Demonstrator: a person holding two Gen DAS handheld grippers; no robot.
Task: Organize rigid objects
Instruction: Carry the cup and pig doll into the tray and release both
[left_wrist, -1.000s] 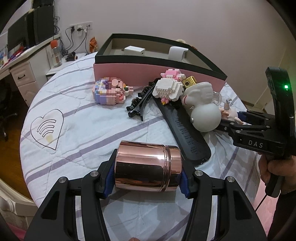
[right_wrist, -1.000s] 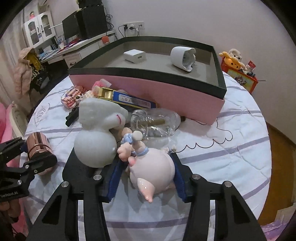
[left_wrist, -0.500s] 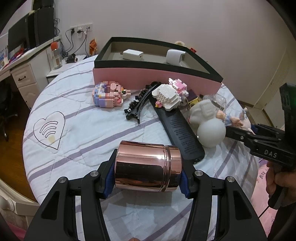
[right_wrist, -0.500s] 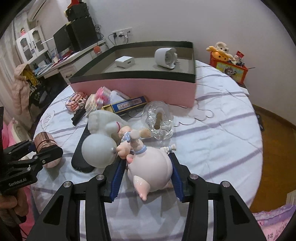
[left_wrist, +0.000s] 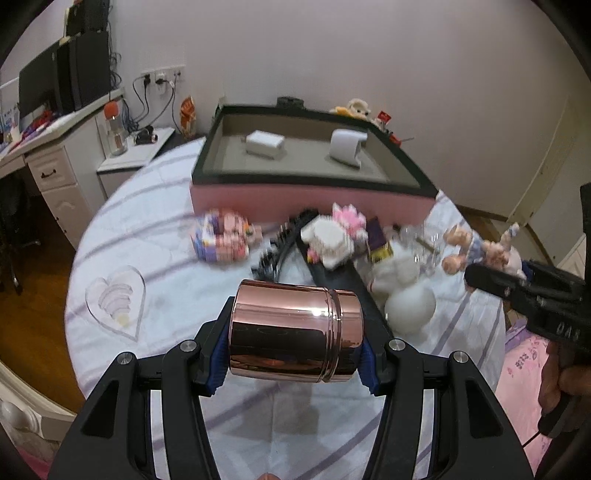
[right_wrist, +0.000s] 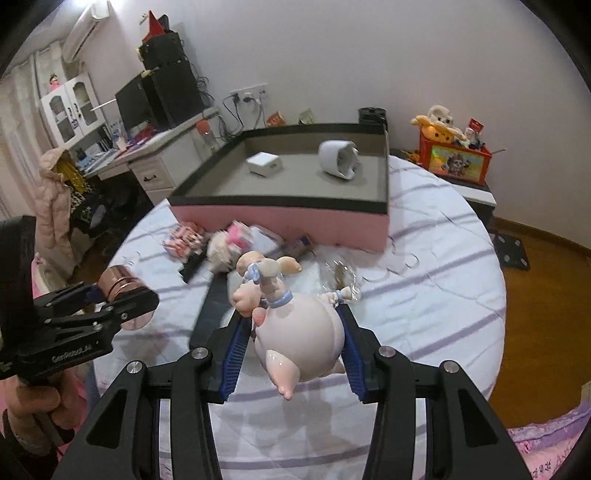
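Jaws of the left gripper (left_wrist: 291, 363) partway apart, blue pads pressed on both ends of a rose-gold metal canister (left_wrist: 295, 330) lying sideways at lower centre of the left wrist view, lifted clear of the white striped surface (left_wrist: 166, 229). Jaws of the right gripper (right_wrist: 293, 350) narrower, clamped on the round belly of a pale pink pig figurine (right_wrist: 295, 332) at lower centre of the right wrist view, snout toward the lens, also off the surface. Readable writing: "DAS" on the right gripper's body at right edge of the left view; lettering on the left gripper's body at lower left of the right view too blurred to read. Beyond both, at frame centre, a clutter of block toys (left_wrist: 221, 240), a white round figure (left_wrist: 408, 306) and a black flat case (left_wrist: 332, 273). Farther up, a pink box with black rim (right_wrist: 280, 218), holding a white adapter (right_wrist: 264, 164) and a white cup-like piece (right_wrist: 338, 158) well apart.
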